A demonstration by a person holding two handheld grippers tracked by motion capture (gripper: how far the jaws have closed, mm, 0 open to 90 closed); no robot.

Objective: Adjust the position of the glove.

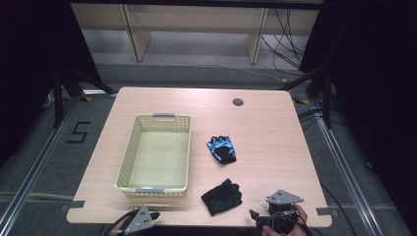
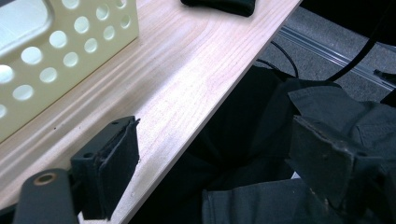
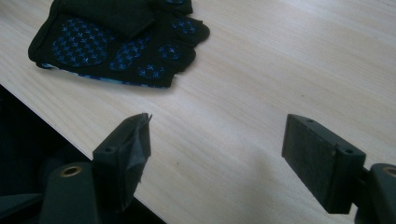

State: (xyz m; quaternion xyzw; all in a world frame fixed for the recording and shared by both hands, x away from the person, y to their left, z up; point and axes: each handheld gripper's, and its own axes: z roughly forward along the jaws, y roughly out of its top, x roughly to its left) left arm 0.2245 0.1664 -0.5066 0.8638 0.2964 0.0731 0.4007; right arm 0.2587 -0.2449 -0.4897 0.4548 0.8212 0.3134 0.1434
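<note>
Two fingerless gloves lie on the wooden table (image 1: 275,142). A blue-and-black glove (image 1: 221,150) rests near the middle. A black glove with blue dots (image 1: 221,197) (image 3: 116,42) lies close to the front edge; its edge shows as the black glove (image 2: 219,5) at the top of the left gripper view. My left gripper (image 1: 150,217) (image 2: 219,144) hovers open over the table's front edge, below the basket. My right gripper (image 1: 265,214) (image 3: 222,137) is open and empty above bare wood, just right of the black glove.
A cream perforated basket (image 1: 129,152) (image 2: 70,46) with grey handles stands empty on the left half of the table. A round cable hole (image 1: 238,102) sits at the back. Dark cloth (image 2: 280,140) hangs below the front edge.
</note>
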